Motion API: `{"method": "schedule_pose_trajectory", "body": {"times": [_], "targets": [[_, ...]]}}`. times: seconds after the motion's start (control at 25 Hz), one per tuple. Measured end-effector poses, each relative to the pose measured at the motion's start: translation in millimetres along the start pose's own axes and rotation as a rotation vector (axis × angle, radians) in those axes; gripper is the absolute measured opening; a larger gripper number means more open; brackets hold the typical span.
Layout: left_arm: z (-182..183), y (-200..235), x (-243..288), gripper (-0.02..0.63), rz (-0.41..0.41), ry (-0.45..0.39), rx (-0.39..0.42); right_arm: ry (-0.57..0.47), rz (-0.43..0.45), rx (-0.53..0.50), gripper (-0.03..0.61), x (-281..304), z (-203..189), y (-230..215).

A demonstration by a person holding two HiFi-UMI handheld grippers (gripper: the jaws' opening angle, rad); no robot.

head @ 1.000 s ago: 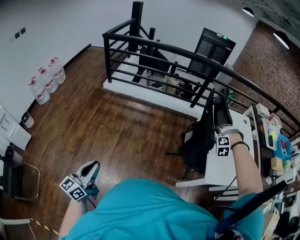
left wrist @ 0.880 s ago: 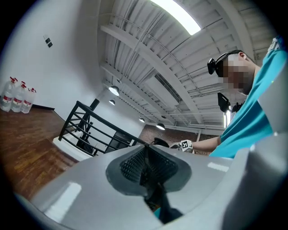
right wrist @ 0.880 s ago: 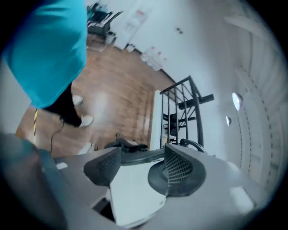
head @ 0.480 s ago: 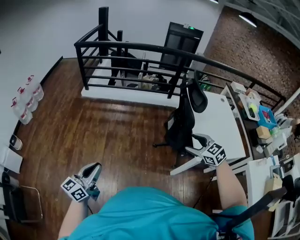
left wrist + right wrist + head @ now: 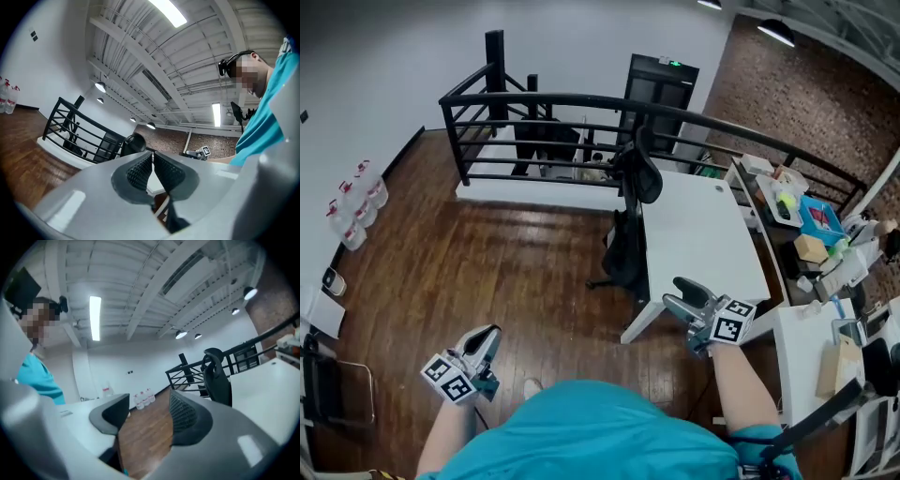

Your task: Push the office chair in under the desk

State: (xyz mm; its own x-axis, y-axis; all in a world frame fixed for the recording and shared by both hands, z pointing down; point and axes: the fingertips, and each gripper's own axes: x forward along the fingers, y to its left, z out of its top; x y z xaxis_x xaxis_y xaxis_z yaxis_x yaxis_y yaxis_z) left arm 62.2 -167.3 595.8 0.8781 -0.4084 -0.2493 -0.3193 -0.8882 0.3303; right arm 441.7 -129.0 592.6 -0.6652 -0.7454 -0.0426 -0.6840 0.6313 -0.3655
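The black office chair (image 5: 628,239) stands at the left long edge of the white desk (image 5: 703,234), its back close to that edge and its headrest (image 5: 643,176) above the top. My right gripper (image 5: 677,297) hovers over the desk's near corner, apart from the chair. Its jaws are open and have just been closing, with nothing between them. In the right gripper view (image 5: 147,408) it looks past the chair (image 5: 216,378) at floor. My left gripper (image 5: 487,335) hangs low at the left over the floor, shut and empty, as the left gripper view (image 5: 152,159) also shows.
A black railing (image 5: 581,103) runs behind the desk and chair. Water bottles (image 5: 356,202) stand by the left wall. A cluttered table (image 5: 797,211) adjoins the desk on the right. A metal-framed seat (image 5: 333,394) sits at the far left. Wooden floor (image 5: 487,262) lies open left of the chair.
The right gripper has left the chair's headrest, drawn back to the desk's near corner and rolled over. The chair now stands closer in at the desk. The left gripper keeps its spot in view.
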Motion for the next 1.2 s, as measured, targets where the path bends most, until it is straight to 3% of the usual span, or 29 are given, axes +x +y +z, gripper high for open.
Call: {"method": "schedule_pose_trajectory", "body": {"times": [0.12, 0.28, 0.44, 0.48, 0.52, 0.76, 0.96, 1.2], "targets": [[-29, -59, 24, 0.032, -0.022, -0.004, -0.023, -0.123, 0.102, 0.098, 0.215, -44, 24, 18], [-57, -117, 26, 0.032, 0.019, 0.027, -0.026, -0.162, 0.172, 0.174, 0.213, -83, 37, 45], [-44, -164, -1, 0.032, -0.002, 0.012, -0.003, -0.178, 0.151, 0.221, 0.085, -97, 41, 84], [-44, -170, -11, 0.032, 0.011, 0.009, 0.000, -0.174, 0.142, 0.216, 0.016, -101, 40, 94], [-47, -175, -20, 0.032, 0.030, 0.007, 0.002, -0.167, 0.139, 0.209, 0.001, -107, 38, 103], [-42, -211, -115, 0.032, -0.011, 0.004, 0.020, -0.147, 0.114, 0.142, 0.001, -111, -5, 212], [-27, -254, -180, 0.029, -0.069, 0.055, 0.022, -0.143, 0.070, 0.018, 0.001, -114, -22, 311], [-26, -288, -238, 0.031, -0.083, 0.046, -0.017, -0.085, 0.073, -0.105, 0.000, -133, -46, 406]]}}
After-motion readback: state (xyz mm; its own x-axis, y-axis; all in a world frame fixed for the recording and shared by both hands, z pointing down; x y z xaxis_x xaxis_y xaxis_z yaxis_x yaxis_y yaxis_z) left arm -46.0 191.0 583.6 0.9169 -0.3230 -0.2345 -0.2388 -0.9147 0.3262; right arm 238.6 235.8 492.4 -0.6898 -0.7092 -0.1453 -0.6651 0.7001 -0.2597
